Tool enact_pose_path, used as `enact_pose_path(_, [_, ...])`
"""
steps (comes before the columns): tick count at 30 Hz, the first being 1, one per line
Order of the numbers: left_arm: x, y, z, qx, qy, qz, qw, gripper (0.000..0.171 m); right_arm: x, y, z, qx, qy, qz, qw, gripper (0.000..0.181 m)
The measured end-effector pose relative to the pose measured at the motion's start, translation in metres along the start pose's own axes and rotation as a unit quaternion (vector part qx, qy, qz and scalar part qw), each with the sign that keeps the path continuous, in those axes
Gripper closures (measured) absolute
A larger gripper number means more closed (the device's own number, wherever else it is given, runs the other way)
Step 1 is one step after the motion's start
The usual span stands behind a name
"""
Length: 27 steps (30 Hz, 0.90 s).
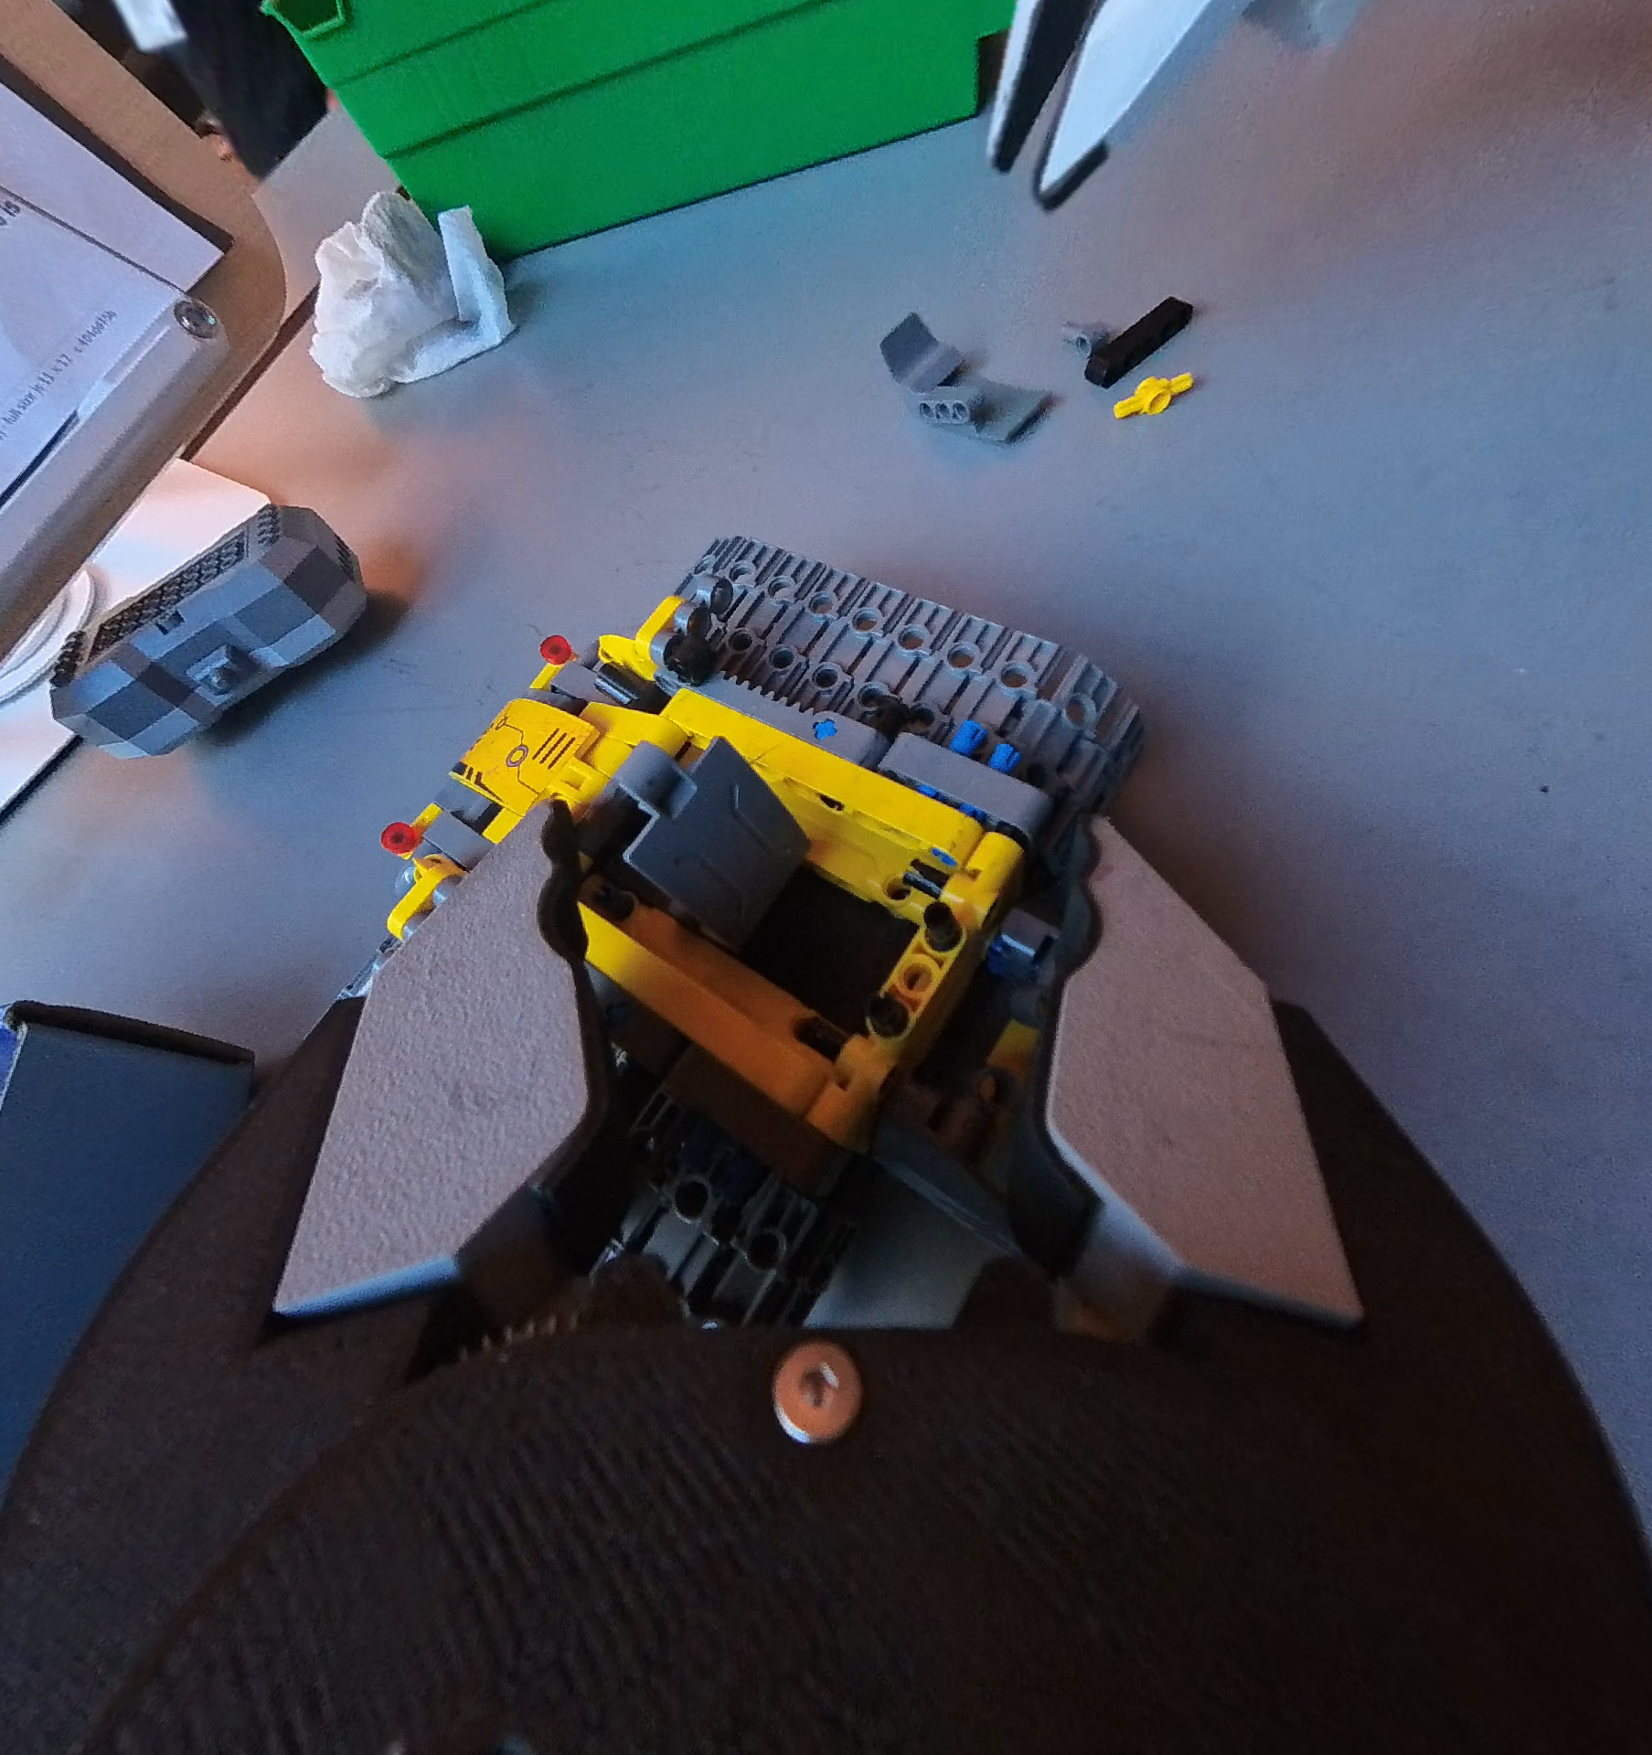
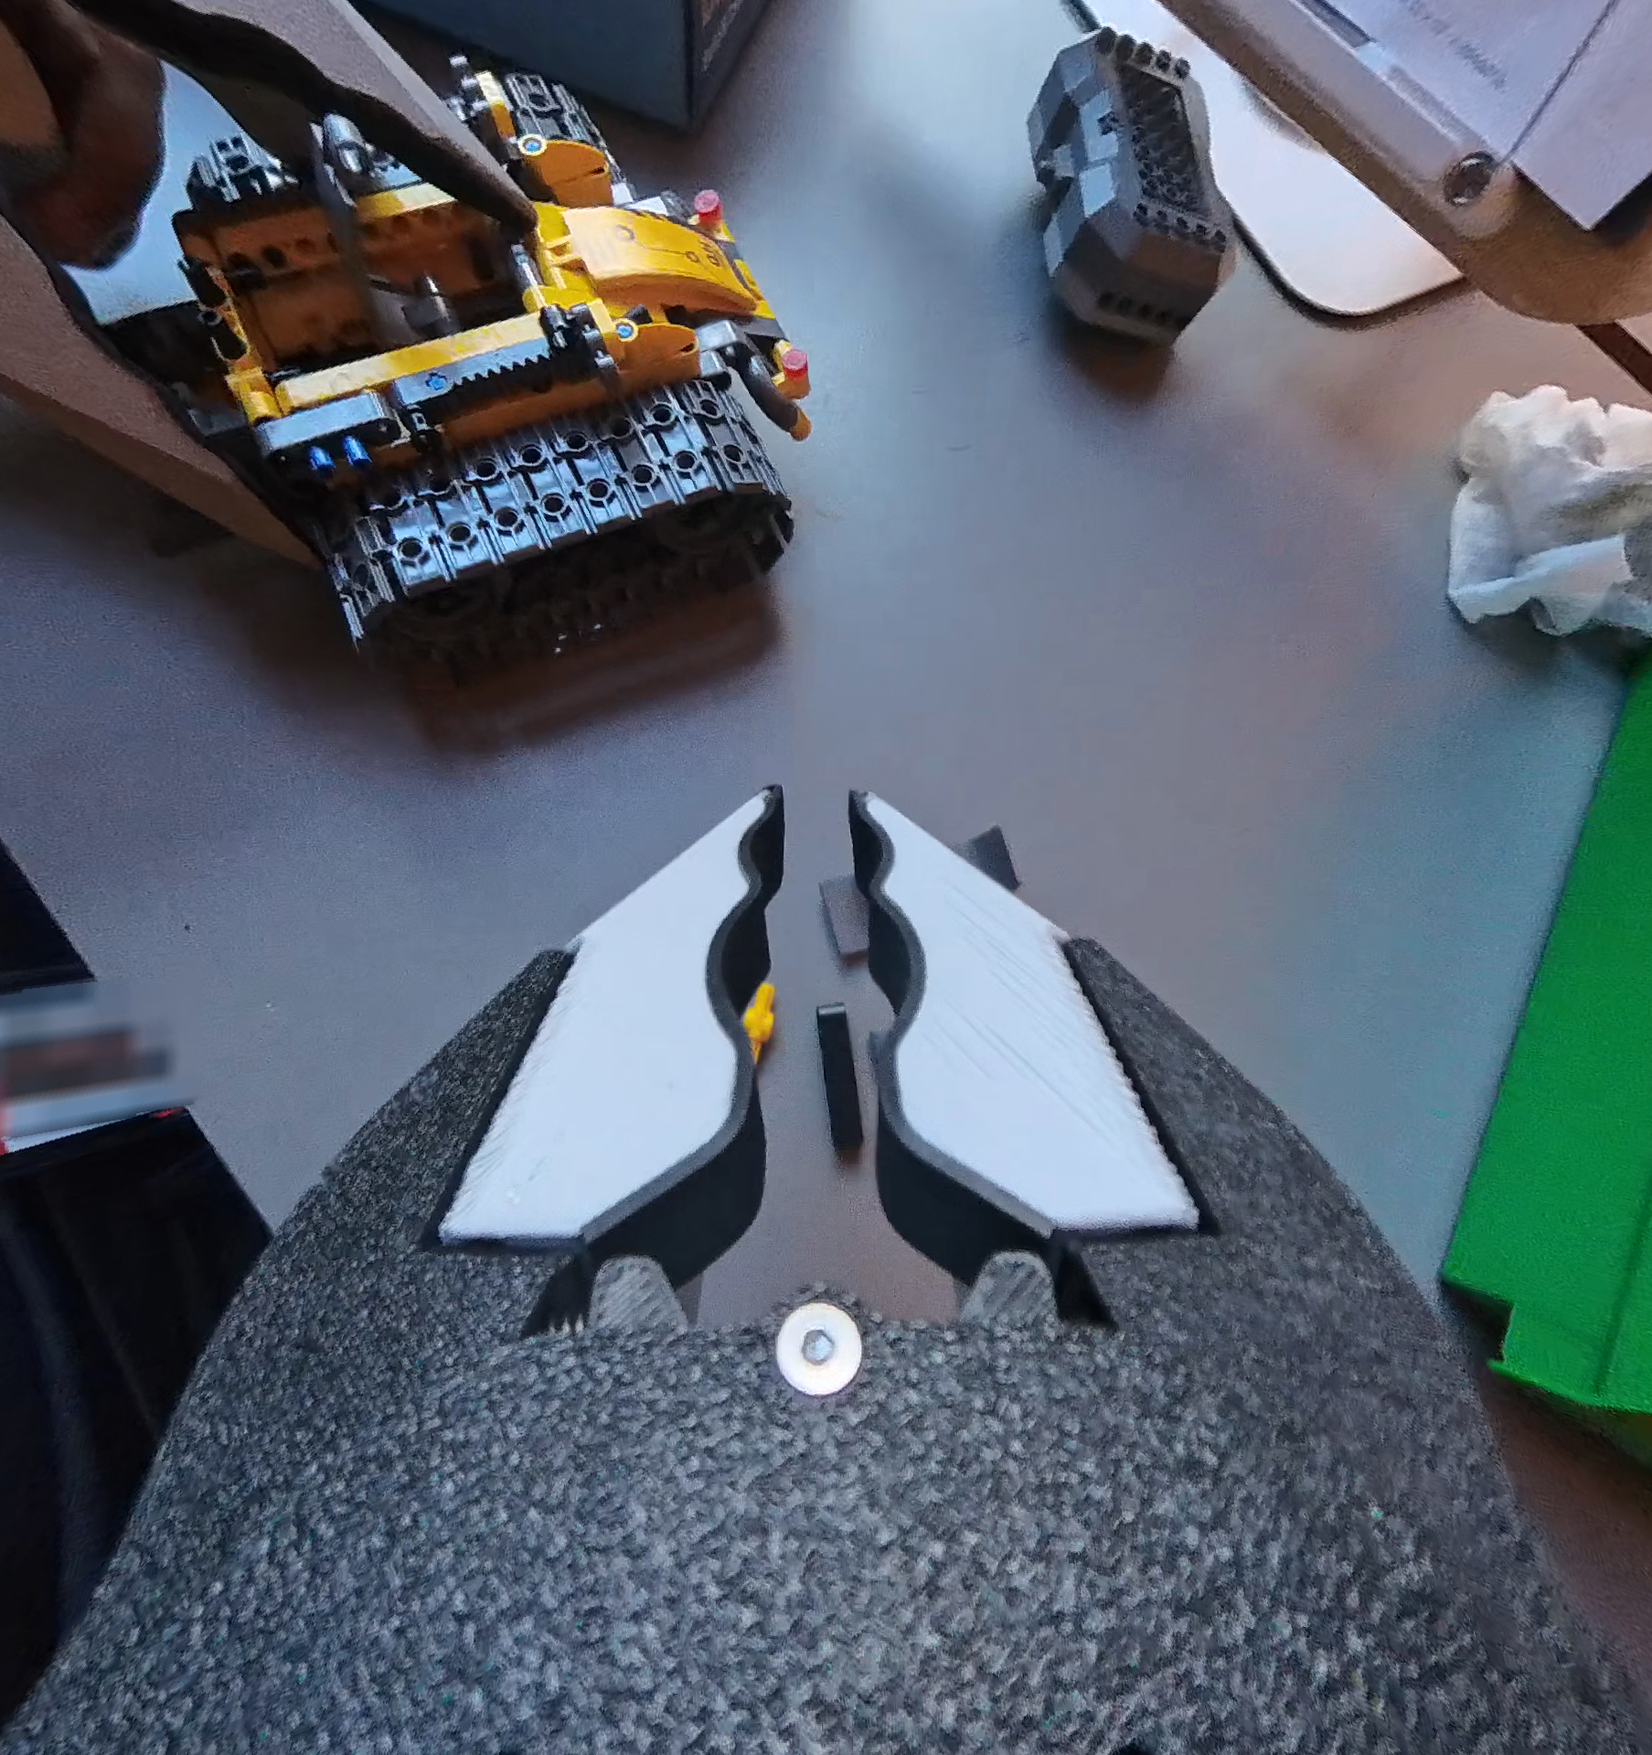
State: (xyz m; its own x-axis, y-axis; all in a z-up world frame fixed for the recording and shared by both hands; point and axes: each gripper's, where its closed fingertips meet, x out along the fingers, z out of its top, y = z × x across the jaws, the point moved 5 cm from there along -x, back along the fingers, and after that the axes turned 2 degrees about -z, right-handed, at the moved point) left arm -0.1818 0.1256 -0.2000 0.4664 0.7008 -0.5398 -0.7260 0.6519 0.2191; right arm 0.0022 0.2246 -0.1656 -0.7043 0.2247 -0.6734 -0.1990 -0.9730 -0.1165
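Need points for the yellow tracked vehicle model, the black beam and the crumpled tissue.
yellow tracked vehicle model (image 1: 803, 826): left wrist view, on its yellow side frame.
black beam (image 2: 839, 1073): right wrist view, on the middle of its top face.
crumpled tissue (image 2: 1563, 513): right wrist view, on the middle of the wad.

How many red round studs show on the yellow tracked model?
2: one red stud at the far corner of the model's end, the other red stud at the near corner. Others may be hidden.
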Motion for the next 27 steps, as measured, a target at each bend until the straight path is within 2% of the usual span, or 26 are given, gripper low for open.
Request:
enact_pose_path(5, [0.000, -0.001, 0.000, 0.002, 0.001, -0.002, 1.000, 0.072, -0.007, 0.007, -0.012, 0.020, -0.009, 0.035, 0.999, 0.164])
enact_pose_path(9, [-0.003, -0.006, 0.000, 0.019, -0.006, -0.027, 0.999, 0.072, -0.001, 0.026, -0.007, 0.012, -0.025, 0.079, 0.996, 0.154])
enact_pose_path(13, [-0.006, -0.011, -0.001, 0.032, -0.012, -0.050, 0.998, 0.072, 0.012, 0.039, 0.007, -0.012, -0.040, 0.091, 0.995, 0.153])
enact_pose_path(20, [-0.007, -0.013, -0.001, 0.039, -0.015, -0.059, 0.997, 0.072, 0.050, 0.055, 0.053, -0.081, -0.066, 0.079, 0.991, 0.159])
enact_pose_path(24, [-0.012, -0.018, -0.003, 0.055, -0.022, -0.082, 0.995, 0.072, 0.070, 0.066, 0.067, -0.109, -0.052, 0.119, 0.986, 0.160])
enact_pose_path(27, [-0.013, -0.019, -0.003, 0.058, -0.025, -0.089, 0.994, 0.072, 0.072, 0.072, 0.067, -0.126, -0.042, 0.145, 0.980, 0.169])
